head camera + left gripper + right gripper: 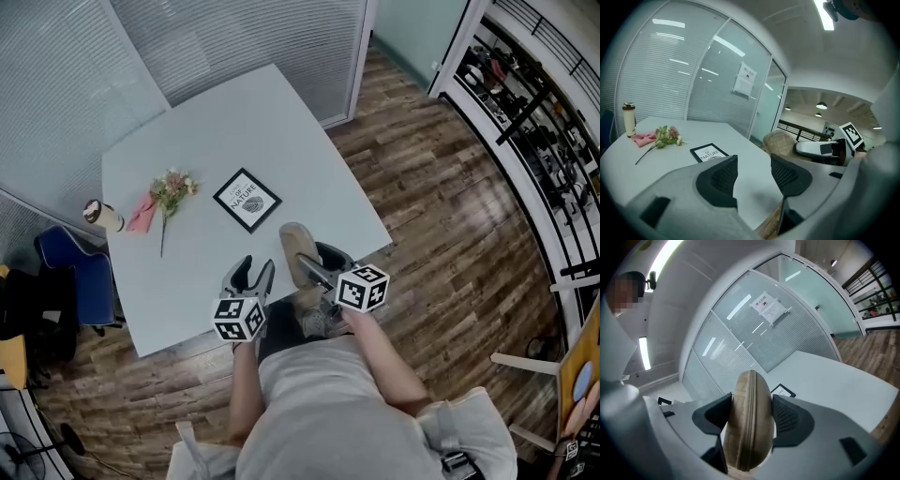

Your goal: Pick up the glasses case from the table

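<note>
The tan glasses case (296, 251) is off the white table (234, 122), gripped between the pads of my right gripper (311, 267) near the table's front edge. In the right gripper view the case (749, 420) stands on edge, filling the gap between both jaws, with my right gripper (751, 417) shut on it. My left gripper (253, 277) hovers just left of it, open and empty. In the left gripper view my left gripper (753, 174) shows bare table between its jaws, and the case (780, 142) sits off to the right.
A framed "nature" card (247, 200) lies mid-table. A small flower bunch (170, 191) on a pink cloth (142, 214) and a lidded cup (101, 216) sit at the left edge. A blue chair (73, 272) stands left of the table; glass partitions behind.
</note>
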`<state>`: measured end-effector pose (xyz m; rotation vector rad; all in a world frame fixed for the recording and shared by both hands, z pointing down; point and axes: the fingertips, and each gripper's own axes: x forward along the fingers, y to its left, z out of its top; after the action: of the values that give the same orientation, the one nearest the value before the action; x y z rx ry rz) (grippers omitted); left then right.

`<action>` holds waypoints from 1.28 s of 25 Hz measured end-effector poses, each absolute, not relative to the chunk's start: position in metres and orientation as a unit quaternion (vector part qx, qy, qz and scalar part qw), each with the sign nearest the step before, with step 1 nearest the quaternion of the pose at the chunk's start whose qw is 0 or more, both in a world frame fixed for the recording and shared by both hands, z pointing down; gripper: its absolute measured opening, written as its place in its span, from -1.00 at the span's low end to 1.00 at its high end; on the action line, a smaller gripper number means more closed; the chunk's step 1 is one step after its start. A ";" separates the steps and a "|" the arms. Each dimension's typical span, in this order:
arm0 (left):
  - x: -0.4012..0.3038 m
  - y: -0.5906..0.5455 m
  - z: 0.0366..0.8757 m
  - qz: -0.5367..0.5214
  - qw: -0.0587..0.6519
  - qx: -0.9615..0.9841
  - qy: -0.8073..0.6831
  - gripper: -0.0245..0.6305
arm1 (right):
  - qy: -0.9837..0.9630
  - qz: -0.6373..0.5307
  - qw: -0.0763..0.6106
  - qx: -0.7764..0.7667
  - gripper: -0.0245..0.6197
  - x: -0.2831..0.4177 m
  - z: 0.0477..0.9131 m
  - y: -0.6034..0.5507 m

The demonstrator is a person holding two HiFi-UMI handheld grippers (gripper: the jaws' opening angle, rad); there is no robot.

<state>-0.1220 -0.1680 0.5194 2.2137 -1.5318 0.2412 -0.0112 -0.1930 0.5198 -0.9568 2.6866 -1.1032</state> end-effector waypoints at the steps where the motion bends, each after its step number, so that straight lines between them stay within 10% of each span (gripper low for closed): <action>1: -0.121 -0.169 0.519 0.087 0.217 0.800 -0.552 -0.26 | 0.880 -0.355 0.041 -0.313 -0.10 -0.011 0.518 -0.194; 17: -0.118 -0.178 0.516 0.097 0.211 0.806 -0.544 -0.28 | 0.882 -0.346 0.018 -0.320 -0.10 -0.008 0.528 -0.202; 32: -0.126 -0.171 0.523 0.090 0.214 0.795 -0.560 -0.89 | 0.877 -0.348 0.018 -0.330 -0.10 -0.005 0.534 -0.199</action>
<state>-0.1260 -0.1705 0.5229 2.2048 -1.5547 0.2496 -0.0054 -0.1993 0.5337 -1.0260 2.7254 -1.0816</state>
